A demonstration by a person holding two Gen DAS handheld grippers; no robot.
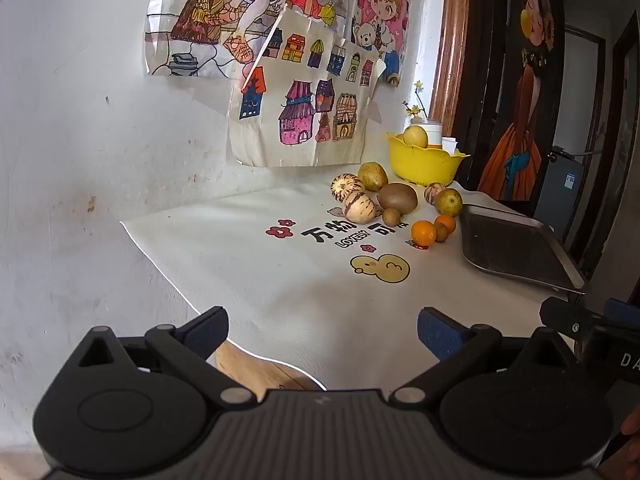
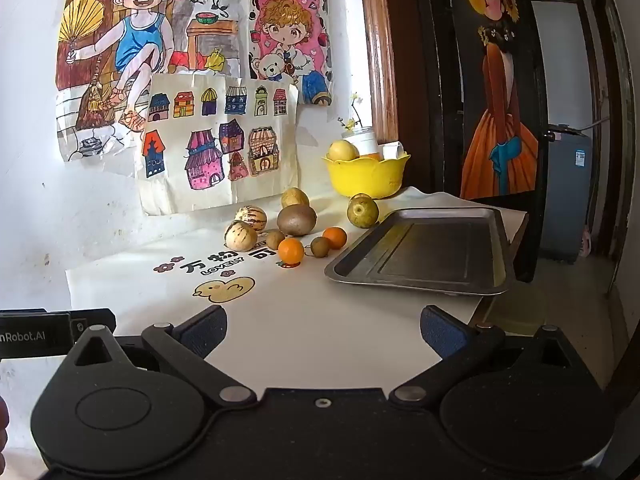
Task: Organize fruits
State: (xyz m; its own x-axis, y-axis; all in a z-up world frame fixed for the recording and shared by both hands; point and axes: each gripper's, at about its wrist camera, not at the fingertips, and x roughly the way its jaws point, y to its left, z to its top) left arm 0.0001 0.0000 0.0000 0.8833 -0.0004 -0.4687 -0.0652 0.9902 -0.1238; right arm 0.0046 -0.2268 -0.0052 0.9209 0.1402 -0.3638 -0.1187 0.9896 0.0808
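Observation:
Loose fruit lies in a cluster at the back of the white mat (image 2: 320, 320): two striped melons (image 2: 241, 235), a large kiwi (image 2: 297, 220), small kiwis (image 2: 320, 247), two oranges (image 2: 291, 251), and greenish pears (image 2: 363, 210). A yellow bowl (image 2: 366, 176) behind them holds a yellow fruit (image 2: 341, 150). A dark metal tray (image 2: 424, 252) sits at the right, with nothing in it. My left gripper (image 1: 322, 332) and right gripper (image 2: 323, 330) hover open over the mat's near edge, well short of the fruit, nothing between their fingers.
The wall behind carries coloured drawings (image 2: 220, 136). A white jar with flowers (image 2: 362, 138) stands behind the bowl. The tray overhangs the table's right edge beside a dark door (image 2: 496, 80). In the left wrist view the mat's near edge (image 1: 256, 354) exposes wooden tabletop.

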